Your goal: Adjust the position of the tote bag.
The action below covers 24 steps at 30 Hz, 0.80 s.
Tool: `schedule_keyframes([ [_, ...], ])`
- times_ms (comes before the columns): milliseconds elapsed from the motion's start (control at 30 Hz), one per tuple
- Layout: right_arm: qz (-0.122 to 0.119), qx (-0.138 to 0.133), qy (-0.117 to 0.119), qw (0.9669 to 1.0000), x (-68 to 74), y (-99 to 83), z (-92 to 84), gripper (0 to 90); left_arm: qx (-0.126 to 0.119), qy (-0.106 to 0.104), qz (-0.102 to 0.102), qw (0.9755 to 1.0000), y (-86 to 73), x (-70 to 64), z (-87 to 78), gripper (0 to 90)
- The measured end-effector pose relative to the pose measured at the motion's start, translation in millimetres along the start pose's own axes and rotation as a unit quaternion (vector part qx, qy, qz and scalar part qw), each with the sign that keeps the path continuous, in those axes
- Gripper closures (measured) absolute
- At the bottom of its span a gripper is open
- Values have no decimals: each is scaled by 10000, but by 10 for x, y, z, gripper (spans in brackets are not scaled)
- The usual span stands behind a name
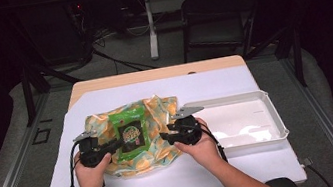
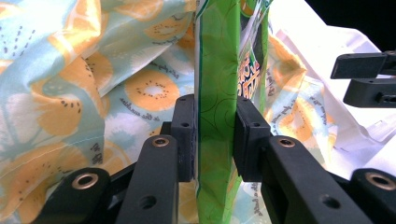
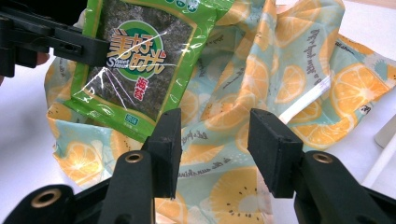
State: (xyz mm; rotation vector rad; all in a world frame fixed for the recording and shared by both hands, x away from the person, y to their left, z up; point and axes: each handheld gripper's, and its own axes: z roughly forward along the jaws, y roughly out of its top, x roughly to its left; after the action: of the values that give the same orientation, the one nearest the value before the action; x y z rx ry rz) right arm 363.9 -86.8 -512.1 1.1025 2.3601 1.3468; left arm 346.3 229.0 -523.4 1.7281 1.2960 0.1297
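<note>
Green plastic crinkles between the pads of our left gripper (image 2: 214, 140), which is clenched on the edge of a snack packet (image 1: 131, 134) resting over the orange-print cloth bag (image 1: 157, 112) on the white table cover (image 1: 178, 177). Our right gripper (image 3: 212, 154) hangs released just above the cloth, nothing between its jaws. We judge the packet is grasped but not yet moved to the white tray (image 1: 269, 102) beside us. Our left gripper view shows the pinch itself; the high view adds the tray.
</note>
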Motion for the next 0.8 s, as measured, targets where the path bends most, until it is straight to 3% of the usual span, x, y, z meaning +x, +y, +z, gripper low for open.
schedule_keyframes([
  [433, 71, -4, -33, 10000, -42, -24, 16, 535, -128, -154, -28, 9998, 31, -10, -57, 733],
  [800, 43, -49, -80, 9999, -40, -28, 6, 528, -343, -100, 6, 9994, 76, -7, -156, 733],
])
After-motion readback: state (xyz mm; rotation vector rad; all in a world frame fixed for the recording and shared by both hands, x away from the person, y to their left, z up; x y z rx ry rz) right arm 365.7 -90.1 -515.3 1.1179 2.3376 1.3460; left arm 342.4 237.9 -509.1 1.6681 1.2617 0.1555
